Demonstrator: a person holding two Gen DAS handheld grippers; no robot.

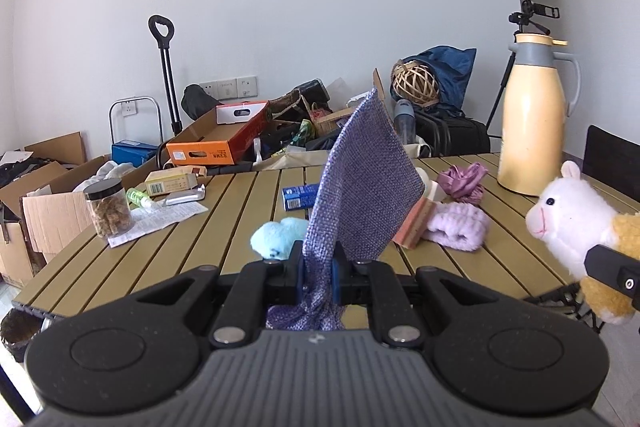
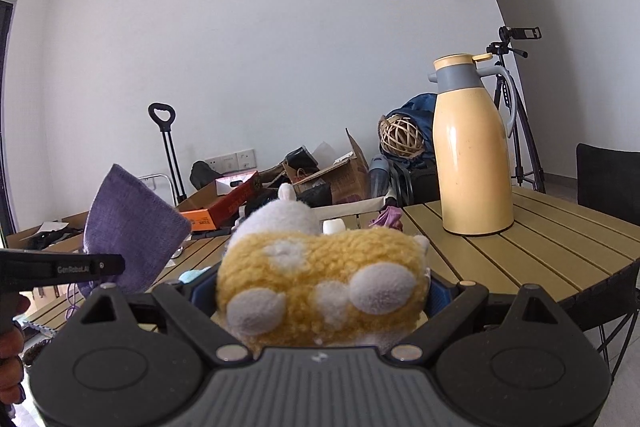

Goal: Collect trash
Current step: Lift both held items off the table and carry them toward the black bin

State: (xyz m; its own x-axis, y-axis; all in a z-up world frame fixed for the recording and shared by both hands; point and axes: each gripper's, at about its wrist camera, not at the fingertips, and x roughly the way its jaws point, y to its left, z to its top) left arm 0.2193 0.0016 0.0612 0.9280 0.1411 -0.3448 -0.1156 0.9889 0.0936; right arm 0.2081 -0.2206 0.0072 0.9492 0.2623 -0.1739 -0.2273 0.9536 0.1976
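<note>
My left gripper [image 1: 318, 267] is shut on a purple woven cloth [image 1: 360, 187], which stands up stiffly above the wooden slat table [image 1: 224, 211]. The same cloth [image 2: 132, 231] shows at the left of the right wrist view, beside one left finger [image 2: 60, 269]. My right gripper [image 2: 316, 291] is shut on a yellow and white plush toy [image 2: 312, 267], its blue pads pressing the toy's sides. The toy's white head [image 1: 568, 223] appears at the right edge of the left wrist view, off the table's near rim.
On the table lie a jar [image 1: 108, 207], printed paper [image 1: 160, 219], a small blue carton [image 1: 298, 197], a light blue fluffy item [image 1: 276, 237], a pink sponge [image 1: 416, 225], a lilac fluffy band [image 1: 460, 227] and a tall yellow thermos [image 1: 532, 123]. A dark bin [image 1: 18, 335] stands low left.
</note>
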